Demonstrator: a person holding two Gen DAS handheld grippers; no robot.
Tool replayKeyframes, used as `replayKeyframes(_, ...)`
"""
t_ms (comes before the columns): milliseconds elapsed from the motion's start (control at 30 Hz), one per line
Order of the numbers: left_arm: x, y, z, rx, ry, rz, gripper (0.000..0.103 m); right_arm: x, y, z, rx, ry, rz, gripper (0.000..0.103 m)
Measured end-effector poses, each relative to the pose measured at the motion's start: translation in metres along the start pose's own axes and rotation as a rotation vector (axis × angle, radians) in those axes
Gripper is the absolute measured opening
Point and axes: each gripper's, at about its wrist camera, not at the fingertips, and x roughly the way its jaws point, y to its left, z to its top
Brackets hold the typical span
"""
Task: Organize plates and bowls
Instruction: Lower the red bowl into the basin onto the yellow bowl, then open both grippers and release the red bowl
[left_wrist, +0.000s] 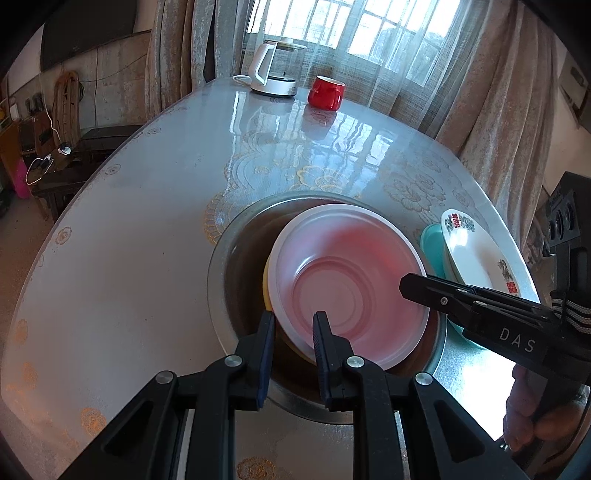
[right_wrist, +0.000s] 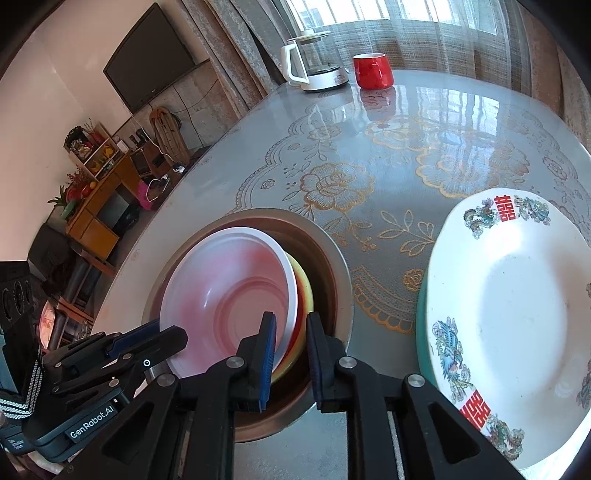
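Bowl (left_wrist: 347, 280) rim between left gripper (left_wrist: 294, 354) fingers (basin (left_wrist: 229, 266) below).

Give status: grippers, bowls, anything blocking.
Left gripper open at near rim of pink-white bowl; right gripper open at its other side. Bowl tilted on yellow bowl inside metal basin. Dragon-print plate beside basin, not blocking.

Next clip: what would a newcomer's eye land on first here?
Likely the white bowl with a pinkish inside, tilted in the metal basin near the table's front edge, a yellow bowl under it, with both open grippers, left gripper and right gripper, at its rim. Next, the white plate with red characters and dragons lying on a teal dish to the basin's right, then the red mug and kettle at the far edge.
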Motion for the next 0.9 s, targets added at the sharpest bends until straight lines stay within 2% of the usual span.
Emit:
replayKeyframes(467, -0.004, -0.006, -0.005, 0.033, -0.023, 0.026, 0.020, -0.014, 0.001, -0.007, 0.008, -0.055, -0.008, 0.019)
replayKeyframes(700, -0.004, -0.008, -0.005, 0.047, -0.030, 0.034, 0.020, -0.013, 0.002, -0.010, 0.002, -0.070, -0.009, 0.013)
replayKeyframes(900, -0.003, -0.008, -0.006, 0.053, -0.036, 0.042, 0.021, -0.010, 0.005, -0.011, -0.011, -0.070, -0.019, 0.012)
